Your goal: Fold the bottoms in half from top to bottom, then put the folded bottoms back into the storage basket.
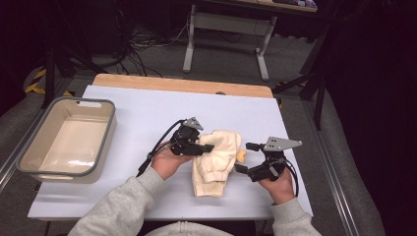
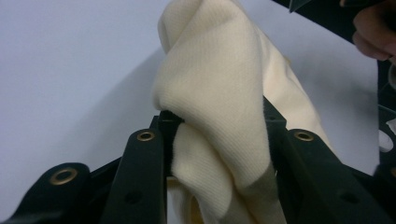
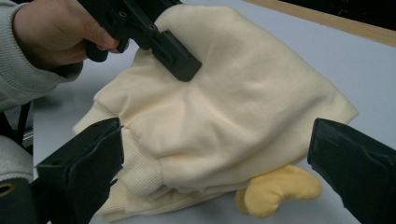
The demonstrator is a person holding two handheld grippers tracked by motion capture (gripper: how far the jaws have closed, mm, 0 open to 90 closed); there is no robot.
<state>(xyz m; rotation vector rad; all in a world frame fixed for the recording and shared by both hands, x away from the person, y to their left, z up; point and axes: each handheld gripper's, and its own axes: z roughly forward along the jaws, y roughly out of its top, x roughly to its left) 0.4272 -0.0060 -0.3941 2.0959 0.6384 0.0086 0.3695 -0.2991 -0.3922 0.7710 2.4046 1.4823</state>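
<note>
Pinching a fold of the soft cream cloth [image 1: 216,160], the left gripper [image 1: 204,147] has its two black jaws squeezed tight on the fabric. The cloth sits bunched up near the middle of the white table [image 1: 147,118], between both hands. A small yellow piece [image 3: 279,190] pokes out from under it. The right gripper [image 1: 248,158] waits just beside the cloth with its jaws spread wide, gripping nothing. A grey-rimmed tub [image 1: 29,162] stands far off on the left.
</note>
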